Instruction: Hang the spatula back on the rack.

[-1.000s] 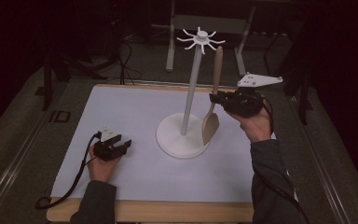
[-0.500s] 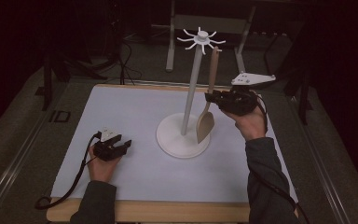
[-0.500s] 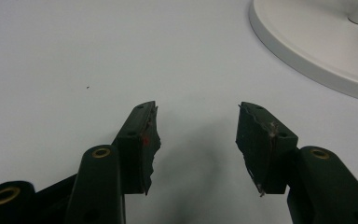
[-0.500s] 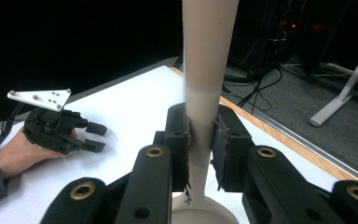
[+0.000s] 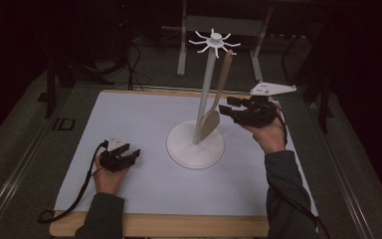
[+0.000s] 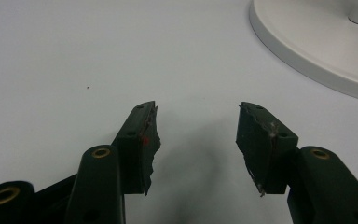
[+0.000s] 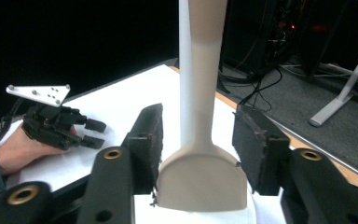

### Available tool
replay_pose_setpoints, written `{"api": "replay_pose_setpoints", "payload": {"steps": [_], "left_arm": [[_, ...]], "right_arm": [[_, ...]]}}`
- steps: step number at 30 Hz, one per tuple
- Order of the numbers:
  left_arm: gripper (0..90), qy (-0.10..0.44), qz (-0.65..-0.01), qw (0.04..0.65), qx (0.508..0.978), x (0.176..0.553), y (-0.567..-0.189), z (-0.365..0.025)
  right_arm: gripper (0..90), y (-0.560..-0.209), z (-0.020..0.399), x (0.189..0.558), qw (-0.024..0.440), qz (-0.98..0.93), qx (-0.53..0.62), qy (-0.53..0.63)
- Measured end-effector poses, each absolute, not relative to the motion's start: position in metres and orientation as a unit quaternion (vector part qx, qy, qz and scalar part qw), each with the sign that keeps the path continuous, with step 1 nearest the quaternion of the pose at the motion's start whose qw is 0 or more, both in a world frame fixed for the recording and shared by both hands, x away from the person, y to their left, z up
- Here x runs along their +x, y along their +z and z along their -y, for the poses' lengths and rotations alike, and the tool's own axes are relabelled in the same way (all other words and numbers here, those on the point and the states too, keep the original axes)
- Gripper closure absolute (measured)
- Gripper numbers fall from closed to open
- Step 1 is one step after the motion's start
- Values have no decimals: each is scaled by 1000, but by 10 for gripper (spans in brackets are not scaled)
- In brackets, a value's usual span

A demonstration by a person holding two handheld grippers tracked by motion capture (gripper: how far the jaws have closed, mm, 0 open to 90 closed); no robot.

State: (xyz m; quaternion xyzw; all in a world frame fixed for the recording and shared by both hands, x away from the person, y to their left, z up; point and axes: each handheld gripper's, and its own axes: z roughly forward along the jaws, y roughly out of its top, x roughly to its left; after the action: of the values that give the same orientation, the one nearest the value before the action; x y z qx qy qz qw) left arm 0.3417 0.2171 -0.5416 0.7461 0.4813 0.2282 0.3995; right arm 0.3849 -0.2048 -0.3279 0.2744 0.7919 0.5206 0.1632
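My right hand-held gripper (image 7: 196, 149) has just been opening, its jaws now apart around the pale wooden spatula (image 5: 220, 94) hanging from the white hook-topped stand (image 5: 205, 99) mid-bench. It looks light, stiff and smooth; I'd grip its narrow neck. My left hand-held gripper (image 6: 196, 140) rests open.

Spatula (image 7: 204, 154) handle cut off at top

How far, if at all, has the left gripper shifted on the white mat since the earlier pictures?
No. The left gripper rests at the same spot on the white mat, equally far left of the stand's round base, jaws open and empty.
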Motion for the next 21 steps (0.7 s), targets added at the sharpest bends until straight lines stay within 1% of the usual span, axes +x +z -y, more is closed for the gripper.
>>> {"api": "replay_pose_setpoints", "payload": {"steps": [3, 10, 17, 21], "left_arm": [[480, 228, -481, 399, 746, 342, -542, -217], [477, 228, -482, 399, 746, 342, -542, -217], [472, 229, -483, 399, 745, 342, -542, -217], [468, 228, -484, 398, 745, 342, -542, -217]], "right_arm": [[446, -332, 207, 383, 167, -795, 274, 515], [368, -342, 218, 378, 179, -794, 285, 507], [310, -354, 233, 372, 192, -793, 301, 493], [301, -368, 241, 369, 199, -798, 315, 473]]}}
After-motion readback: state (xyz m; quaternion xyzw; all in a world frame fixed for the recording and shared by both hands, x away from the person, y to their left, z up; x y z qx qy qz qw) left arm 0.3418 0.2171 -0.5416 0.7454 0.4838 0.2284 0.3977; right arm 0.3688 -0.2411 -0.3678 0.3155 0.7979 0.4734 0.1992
